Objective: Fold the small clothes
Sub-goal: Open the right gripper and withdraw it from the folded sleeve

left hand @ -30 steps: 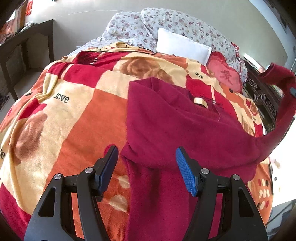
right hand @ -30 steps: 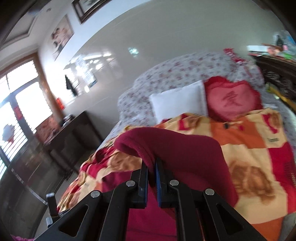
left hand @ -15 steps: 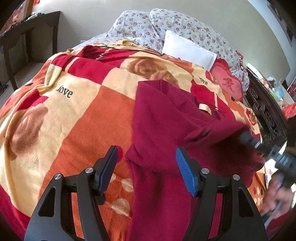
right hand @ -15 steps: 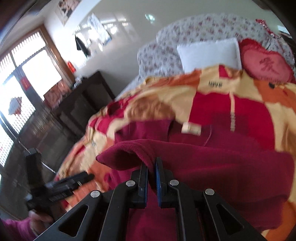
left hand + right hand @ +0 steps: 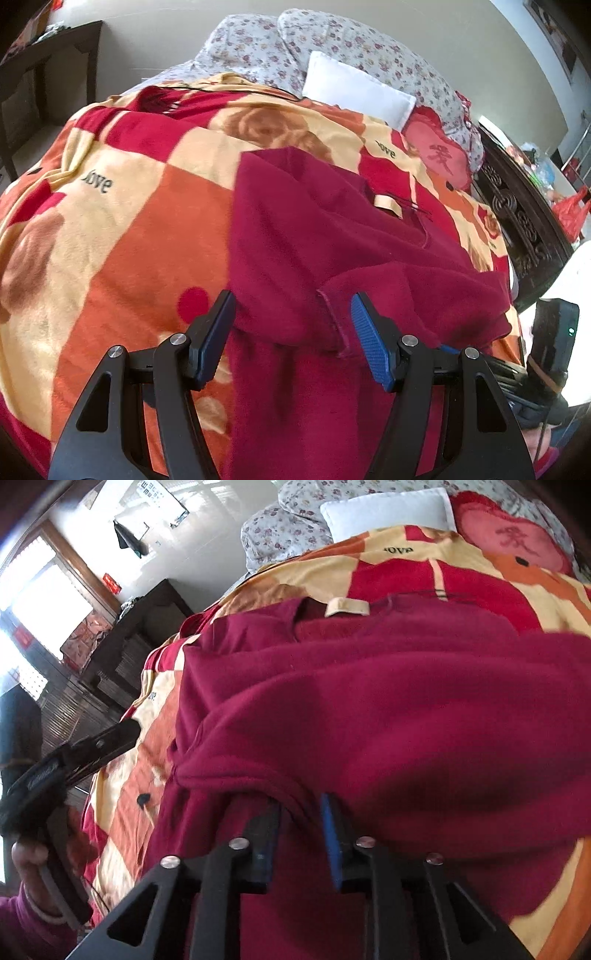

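The top (image 5: 325, 236), a dark red fleece with a tan neck label (image 5: 388, 204), lies on the bed's blanket (image 5: 122, 236), collar at the far end, body running to the near edge. Its right sleeve (image 5: 424, 295) is laid across the chest, and the cuff (image 5: 332, 317) rests just left of the middle.

In the right wrist view the right hand-held gripper (image 5: 299, 827) has its fingers a little apart, with a fold of the sleeve (image 5: 369, 738) draped over and between them. I cannot tell whether the pads grip it; it looks loose rather than pinched. The left hand-held gripper (image 5: 291, 332) stands wide apart and empty, low over the near left part of the top, with the cuff between its fingers but untouched.

The step in hand seems to be setting the sleeve down across the body. To do it well, let the fabric slip free without dragging it back to the right. Draw the right gripper out low and toward the near side, so the sleeve stays flat. The cuff edge curls up slightly, so the left gripper could press or smooth it before the next fold. Fleece is thick and springy and tends to bunch, so creases need flattening now. The left sleeve side looks already tucked, though that part is too hidden to be sure.
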